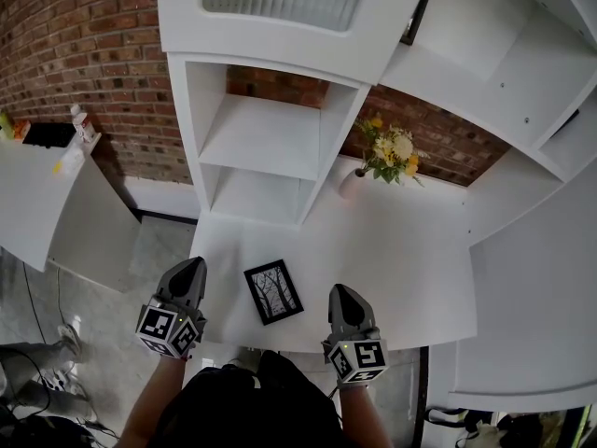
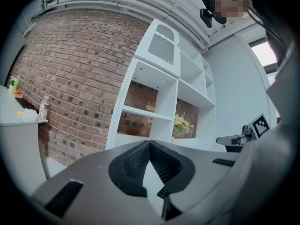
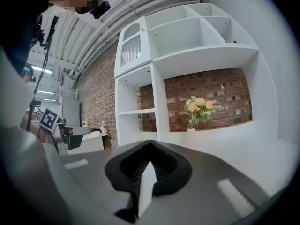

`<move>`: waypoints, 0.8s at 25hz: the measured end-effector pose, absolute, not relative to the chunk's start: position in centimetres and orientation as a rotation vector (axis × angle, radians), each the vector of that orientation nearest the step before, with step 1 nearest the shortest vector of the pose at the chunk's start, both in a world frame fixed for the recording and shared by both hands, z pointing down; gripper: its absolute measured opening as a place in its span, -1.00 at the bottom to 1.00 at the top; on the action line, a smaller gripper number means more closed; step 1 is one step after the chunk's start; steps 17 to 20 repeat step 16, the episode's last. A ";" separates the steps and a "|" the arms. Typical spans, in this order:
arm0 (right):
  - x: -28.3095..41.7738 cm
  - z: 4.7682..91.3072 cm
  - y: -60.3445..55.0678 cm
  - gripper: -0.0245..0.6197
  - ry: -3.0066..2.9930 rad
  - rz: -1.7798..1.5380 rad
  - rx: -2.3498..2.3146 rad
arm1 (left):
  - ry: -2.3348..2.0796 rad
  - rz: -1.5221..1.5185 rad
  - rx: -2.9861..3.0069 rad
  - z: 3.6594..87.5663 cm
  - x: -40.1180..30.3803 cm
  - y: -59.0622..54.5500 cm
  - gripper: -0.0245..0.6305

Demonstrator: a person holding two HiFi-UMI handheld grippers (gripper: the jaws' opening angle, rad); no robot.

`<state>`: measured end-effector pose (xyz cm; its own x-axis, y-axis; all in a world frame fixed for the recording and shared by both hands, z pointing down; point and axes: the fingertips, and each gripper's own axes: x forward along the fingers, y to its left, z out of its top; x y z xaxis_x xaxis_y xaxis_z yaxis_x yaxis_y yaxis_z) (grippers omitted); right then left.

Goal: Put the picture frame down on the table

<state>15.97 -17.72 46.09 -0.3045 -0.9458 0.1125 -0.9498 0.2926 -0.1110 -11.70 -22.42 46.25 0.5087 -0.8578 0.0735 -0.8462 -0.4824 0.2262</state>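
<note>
Since the picture frame (image 1: 273,291), a thin black rectangle around a bare-tree print, lies flat on the smooth white table (image 1: 401,250) between the grippers, the task looks complete. Left gripper (image 1: 190,267) and right gripper (image 1: 341,294), grey with ribbed pads, are pressed together on nothing.

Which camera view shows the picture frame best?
The head view: the picture frame lies in full sight on the table, between the left gripper and right gripper. Neither gripper view shows it, only shelves and brick wall.
</note>
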 end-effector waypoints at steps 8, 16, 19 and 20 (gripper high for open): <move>16.3 46.6 -17.9 -0.91 -2.505 0.266 1.839 | -1.449 -0.070 2.516 46.5 -11.6 -22.6 -0.97; 16.3 47.1 -18.4 -0.91 -2.503 0.291 1.837 | -1.456 -0.069 2.507 46.8 -11.7 -23.1 -0.97; 16.3 47.1 -18.4 -0.91 -2.503 0.291 1.837 | -1.456 -0.069 2.507 46.8 -11.7 -23.1 -0.97; 16.3 47.1 -18.4 -0.91 -2.503 0.291 1.837 | -1.456 -0.069 2.507 46.8 -11.7 -23.1 -0.97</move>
